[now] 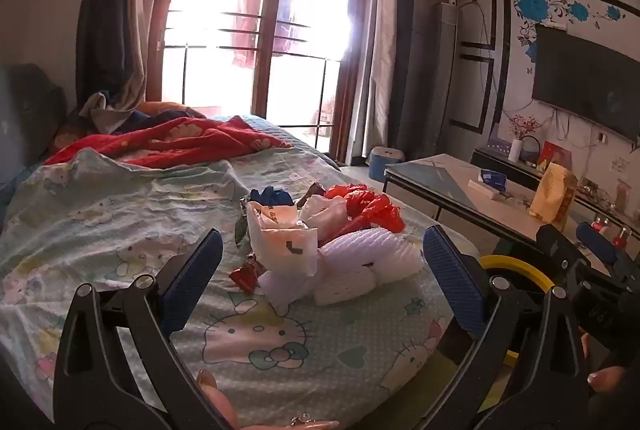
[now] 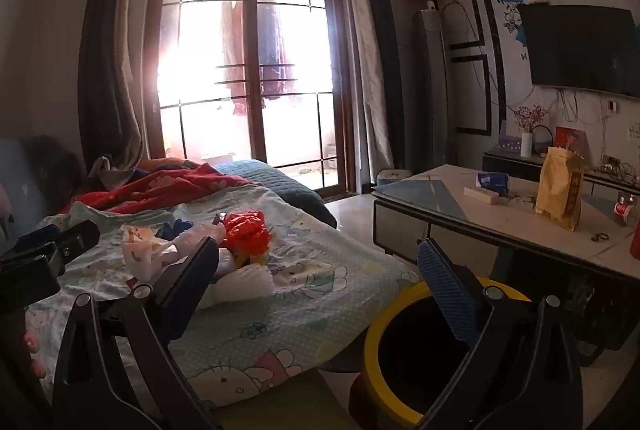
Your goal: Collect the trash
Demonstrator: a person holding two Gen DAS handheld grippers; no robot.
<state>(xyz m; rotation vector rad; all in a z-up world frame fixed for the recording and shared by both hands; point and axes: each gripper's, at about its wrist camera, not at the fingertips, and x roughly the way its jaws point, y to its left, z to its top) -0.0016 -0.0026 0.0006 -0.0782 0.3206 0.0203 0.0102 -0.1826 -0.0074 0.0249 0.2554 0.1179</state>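
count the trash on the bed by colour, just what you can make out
white wrappers and foam pieces: 4 or so, overlapping, hard to separate
red plastic bag: 1
small red snack wrapper: 1
blue crumpled piece: 1
total: about 7

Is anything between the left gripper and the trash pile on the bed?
Nothing visible. The left gripper is open, with only bare bedsheet between it and the trash pile. The bin stands beside the bed, unobstructed.

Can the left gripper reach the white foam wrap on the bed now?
Probably yes. The left gripper is open, the foam wrap lies straight ahead between its fingers, and nothing covers it.
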